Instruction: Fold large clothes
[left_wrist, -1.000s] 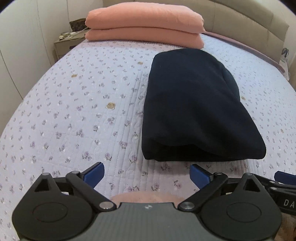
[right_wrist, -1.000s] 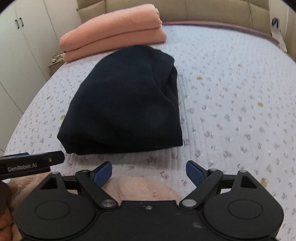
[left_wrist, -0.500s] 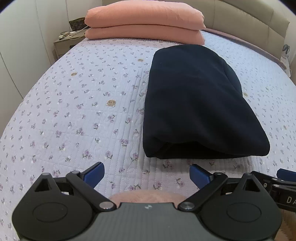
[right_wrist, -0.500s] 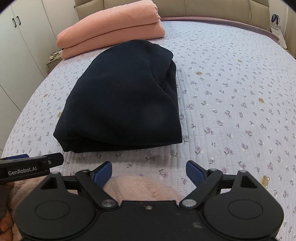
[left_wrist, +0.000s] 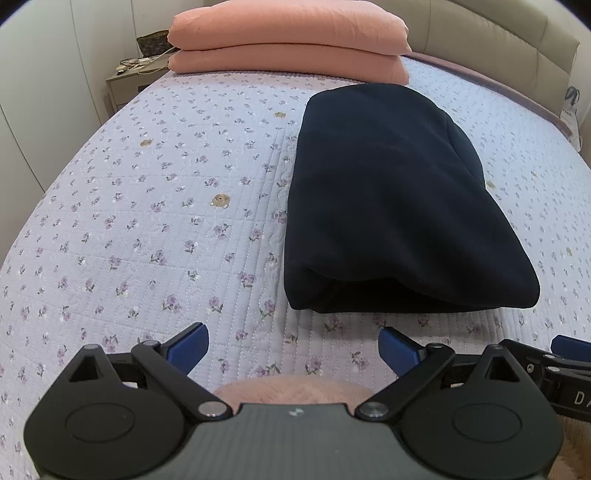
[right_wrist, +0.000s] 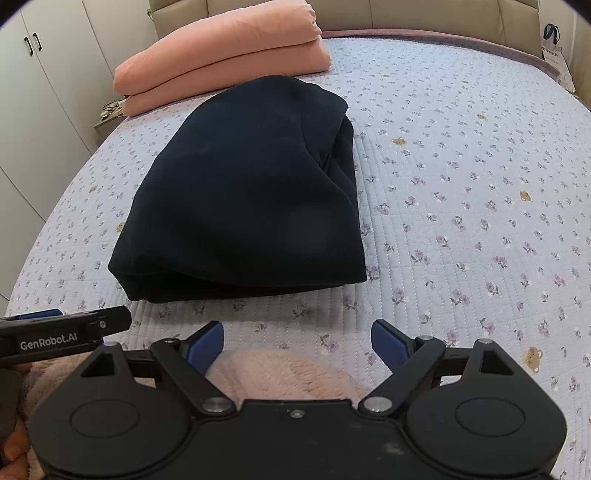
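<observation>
Garment (left_wrist: 391, 199), dark navy, lies folded into a thick bundle on the quilt (left_wrist: 147, 206), just ahead of both sets of fingers and touched by neither. The left gripper (left_wrist: 293, 345) is spread wide and holds nothing; the right gripper (right_wrist: 297, 341) likewise (its blue pads flank bare quilt). I judge the folding nearly done: any next move calls for reaching forward to the near edge to tidy it or fold once more. No containers show; beyond the fingers, past the garment, lie stacked pink pillows (right_wrist: 221, 62).
</observation>
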